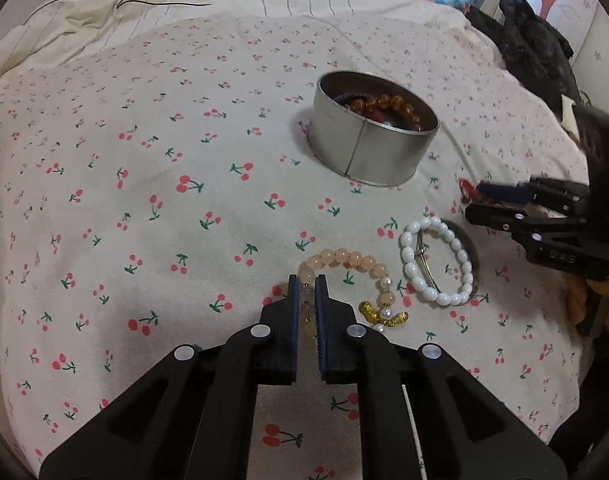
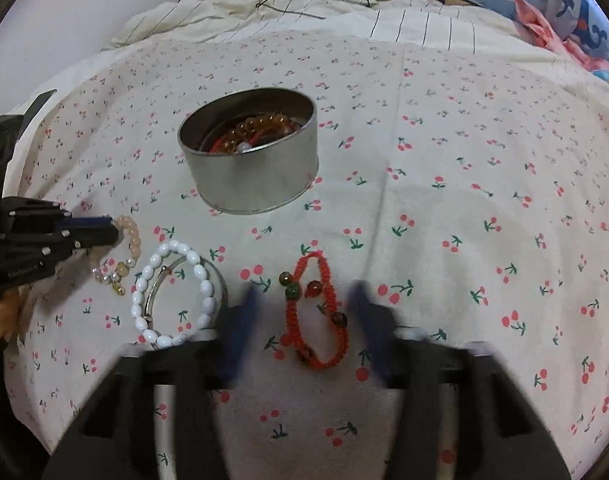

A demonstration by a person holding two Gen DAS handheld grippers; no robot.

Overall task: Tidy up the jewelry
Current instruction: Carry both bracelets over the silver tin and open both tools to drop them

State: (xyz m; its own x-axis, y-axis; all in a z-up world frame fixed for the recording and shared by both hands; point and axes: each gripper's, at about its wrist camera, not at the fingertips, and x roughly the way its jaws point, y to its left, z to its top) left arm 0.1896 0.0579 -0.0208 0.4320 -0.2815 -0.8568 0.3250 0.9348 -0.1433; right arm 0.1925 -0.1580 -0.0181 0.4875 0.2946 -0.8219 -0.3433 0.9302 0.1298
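Only faint embossed marking on right hand-held gripper [image 1: 474, 202] body, roughly "DAS"; not reliably legible.

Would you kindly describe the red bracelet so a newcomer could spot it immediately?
Find the round metal tin on the cherry-print bedspread. Nearer the camera, between the open right gripper fingers, lies the red bracelet: the only woven cord one, unlike the white bead bracelet beside it.

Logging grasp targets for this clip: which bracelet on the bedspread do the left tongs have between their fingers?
The peach-pink round-bead bracelet with gold charms, clamped by the left tongs. The white oval-bead bracelet and red braided cord bracelet lie untouched.
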